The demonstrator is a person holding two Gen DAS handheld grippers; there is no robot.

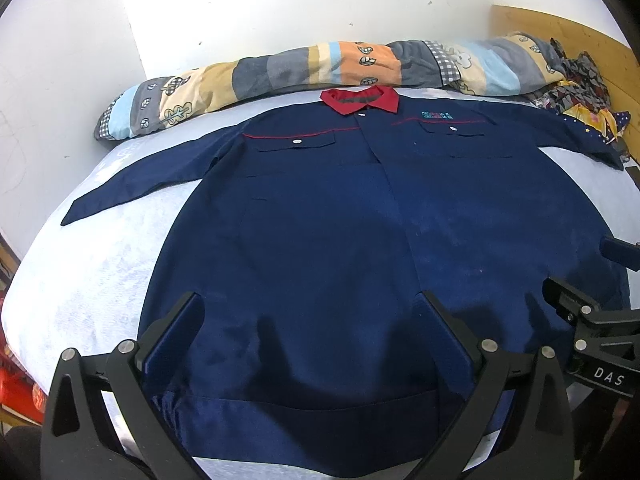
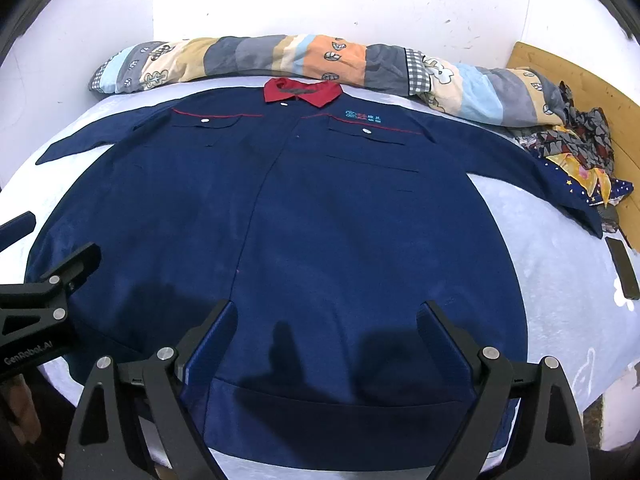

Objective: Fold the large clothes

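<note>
Hovering over the hem: left gripper [image 1: 312, 308] and right gripper [image 2: 326, 316] are both sitting wide apart, released, gripping nothing, side by side above the lower edge of the shirt [image 1: 320, 208]. Shirt is lying flat, front up, on the bed [image 1: 92, 272], hem toward the cameras, sleeves spreading out to both sides. Chest pockets [image 2: 206, 122] are showing white buttons, and a red collar [image 2: 302, 90] is lying at the far end. Rolled quilt [image 2: 320, 62] is running along the wall behind the collar. Clothes pile [image 2: 576, 152] is sitting at the far right by the sleeve cuff. Phone [image 2: 622, 268] is lying on the bed's right edge.
</note>
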